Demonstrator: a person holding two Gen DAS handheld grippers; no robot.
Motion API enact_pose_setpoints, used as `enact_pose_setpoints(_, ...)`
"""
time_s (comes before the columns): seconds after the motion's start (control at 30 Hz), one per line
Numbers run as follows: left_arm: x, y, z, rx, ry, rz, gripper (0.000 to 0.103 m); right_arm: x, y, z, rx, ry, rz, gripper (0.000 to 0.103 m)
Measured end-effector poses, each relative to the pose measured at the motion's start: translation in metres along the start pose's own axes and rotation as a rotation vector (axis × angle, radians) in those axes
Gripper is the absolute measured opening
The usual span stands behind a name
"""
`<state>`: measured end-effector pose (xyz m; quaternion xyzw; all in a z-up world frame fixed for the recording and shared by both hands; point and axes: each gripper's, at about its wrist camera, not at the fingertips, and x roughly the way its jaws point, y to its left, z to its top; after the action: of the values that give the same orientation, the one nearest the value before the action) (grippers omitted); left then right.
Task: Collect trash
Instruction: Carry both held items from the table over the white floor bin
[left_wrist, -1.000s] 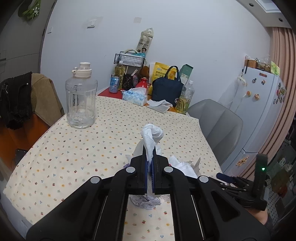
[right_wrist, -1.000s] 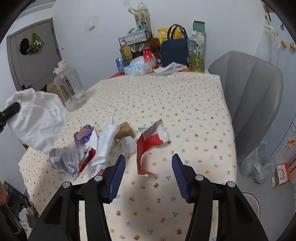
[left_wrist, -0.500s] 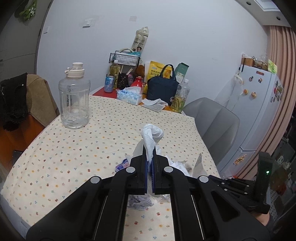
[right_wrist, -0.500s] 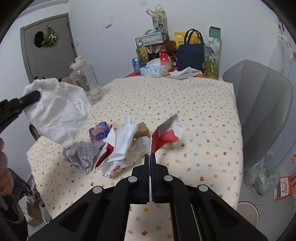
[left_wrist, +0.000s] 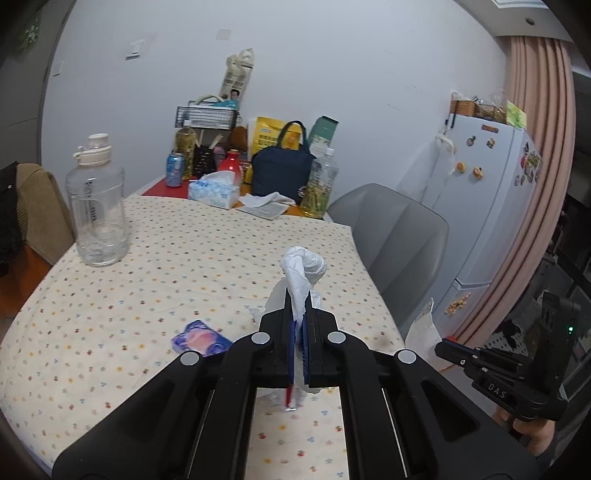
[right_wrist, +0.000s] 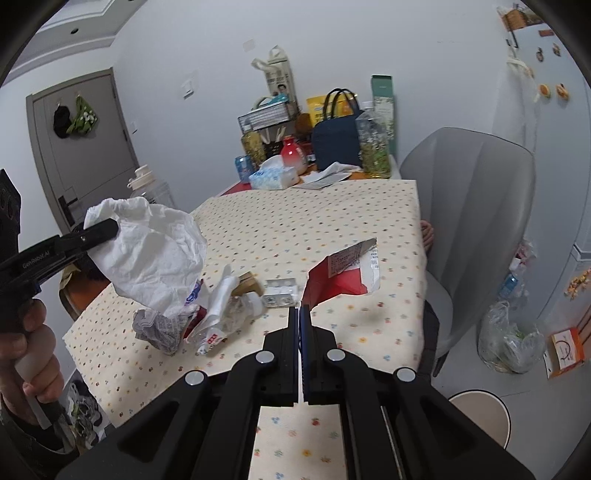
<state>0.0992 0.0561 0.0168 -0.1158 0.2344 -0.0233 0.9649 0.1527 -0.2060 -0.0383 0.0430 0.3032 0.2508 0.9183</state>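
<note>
My left gripper (left_wrist: 298, 314) is shut on a crumpled white tissue (left_wrist: 303, 271) and holds it above the table; the tissue also shows in the right wrist view (right_wrist: 147, 243). My right gripper (right_wrist: 298, 312) is shut on a torn red and white paper packet (right_wrist: 343, 275), lifted off the floral tablecloth (right_wrist: 295, 229). A pile of trash lies on the cloth: crumpled newspaper (right_wrist: 157, 328), a clear plastic bottle (right_wrist: 229, 314), a small white blister pack (right_wrist: 280, 291) and a brown box (right_wrist: 245, 282). A blue wrapper (left_wrist: 201, 338) lies left of my left gripper.
A large clear water jug (left_wrist: 96, 206) stands at the table's left. A tissue box (left_wrist: 214, 192), navy bag (left_wrist: 282, 170), bottles and a can crowd the far end. A grey chair (right_wrist: 476, 206) stands at the right side, a plastic bag (right_wrist: 509, 339) on the floor, a fridge (left_wrist: 491, 206) beyond.
My right gripper closed on the red and white packet and lifted it off the cloth. My left gripper rose and pulled back with the tissue.
</note>
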Motion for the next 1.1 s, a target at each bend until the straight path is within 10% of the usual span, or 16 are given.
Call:
enact_pose_setpoints(0.6,0.061,-0.111,-0.001,0.092,0.107,-0.216,0.004,-0.052,-0.095,-0.025,0.165,-0.05,-0.13,0.002)
enact_pose_setpoints(1.1,0.158,-0.212,-0.037,0.131,0.362,-0.348,0.004,-0.046,-0.185,-0.076,0.343,-0.001,-0.215,0.003)
